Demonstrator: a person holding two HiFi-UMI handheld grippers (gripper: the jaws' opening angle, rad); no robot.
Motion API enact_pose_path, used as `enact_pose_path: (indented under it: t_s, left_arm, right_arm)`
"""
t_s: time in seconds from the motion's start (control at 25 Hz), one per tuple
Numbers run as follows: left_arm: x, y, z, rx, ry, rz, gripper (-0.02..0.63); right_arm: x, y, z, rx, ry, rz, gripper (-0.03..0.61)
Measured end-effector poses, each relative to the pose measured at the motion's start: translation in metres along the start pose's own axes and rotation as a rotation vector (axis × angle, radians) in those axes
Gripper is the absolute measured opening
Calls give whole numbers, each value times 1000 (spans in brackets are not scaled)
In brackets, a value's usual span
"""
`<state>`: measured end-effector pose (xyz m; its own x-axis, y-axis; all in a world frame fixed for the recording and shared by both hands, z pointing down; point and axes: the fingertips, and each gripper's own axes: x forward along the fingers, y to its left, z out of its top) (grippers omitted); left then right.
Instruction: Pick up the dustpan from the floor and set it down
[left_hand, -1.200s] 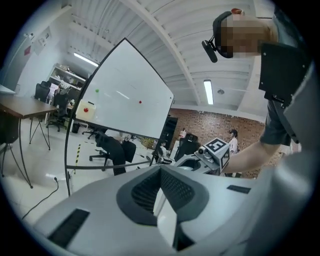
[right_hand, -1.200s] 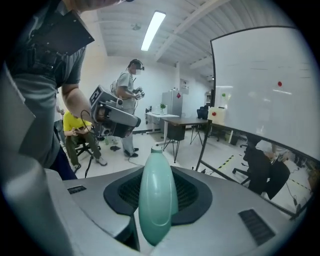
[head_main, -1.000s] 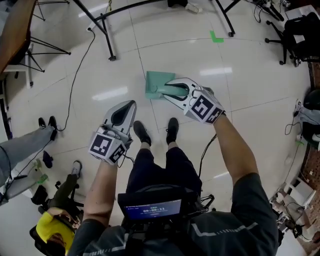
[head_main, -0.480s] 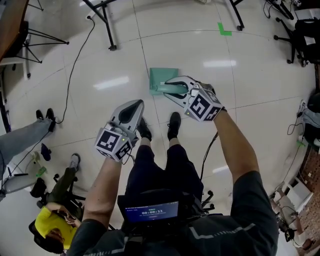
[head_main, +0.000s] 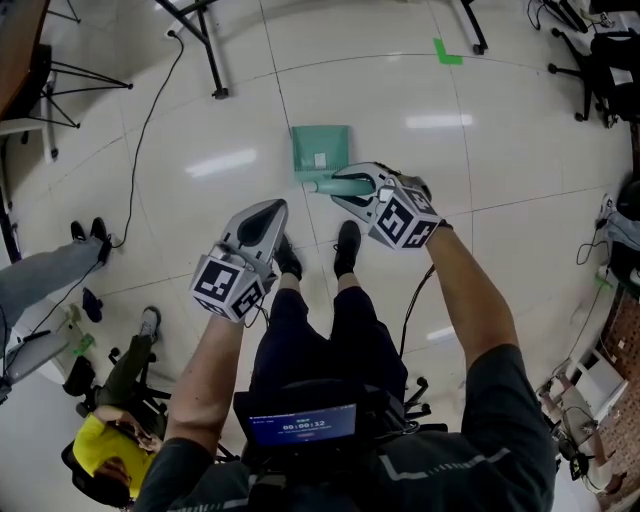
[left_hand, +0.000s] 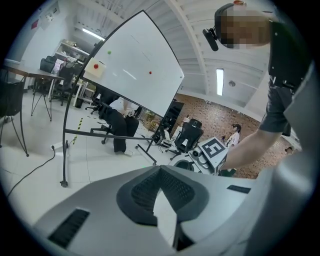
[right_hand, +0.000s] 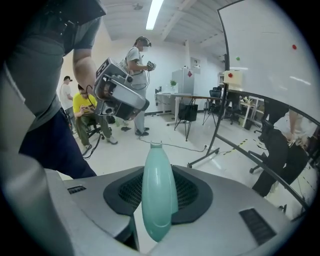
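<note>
A green dustpan (head_main: 320, 151) lies out over the pale tiled floor, ahead of the wearer's black shoes (head_main: 345, 246). Its handle runs back into my right gripper (head_main: 342, 186), which is shut on it. In the right gripper view the green handle (right_hand: 157, 200) stands between the dark pads of the right gripper (right_hand: 159, 172), and the pan itself is hidden. I cannot tell whether the pan touches the floor. My left gripper (head_main: 262, 222) hangs to the left over the other shoe. In its own view the left gripper (left_hand: 160, 170) is shut and holds nothing.
Black legs of a whiteboard stand (head_main: 215, 60) and a cable (head_main: 150, 130) cross the floor at the far left. A green tape mark (head_main: 447, 52) lies ahead. A seated person in yellow (head_main: 100, 455) and another person's legs (head_main: 40, 285) are at the left, office chairs (head_main: 610, 60) at the right.
Both grippers have sunk toward the floor. The dustpan went down with the right gripper, still held by its handle. The left gripper stayed shut and empty.
</note>
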<state>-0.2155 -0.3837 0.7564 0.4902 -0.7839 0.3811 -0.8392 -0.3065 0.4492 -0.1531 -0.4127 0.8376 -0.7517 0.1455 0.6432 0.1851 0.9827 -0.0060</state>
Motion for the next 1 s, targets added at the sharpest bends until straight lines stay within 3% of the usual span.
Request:
enact_pose_path:
  t_s: [0.36,0.6,0.84,1.0]
  left_arm:
    - [6,-27,-14,1,12,-14,26]
    - [-3,-40,-18,-8,16,-14,26]
    - [-13,-53,-9,3,14,-16,26]
    - [-30,-67,23,25,-20,-26,26]
  right_arm:
    - [-4,21,-25,30,41,-21,155]
    - [-6,51,-31,31,102,2,193]
    - [-18,68,-18,63,78,-1,202]
    - [-51,68,24,76,29,-35,202]
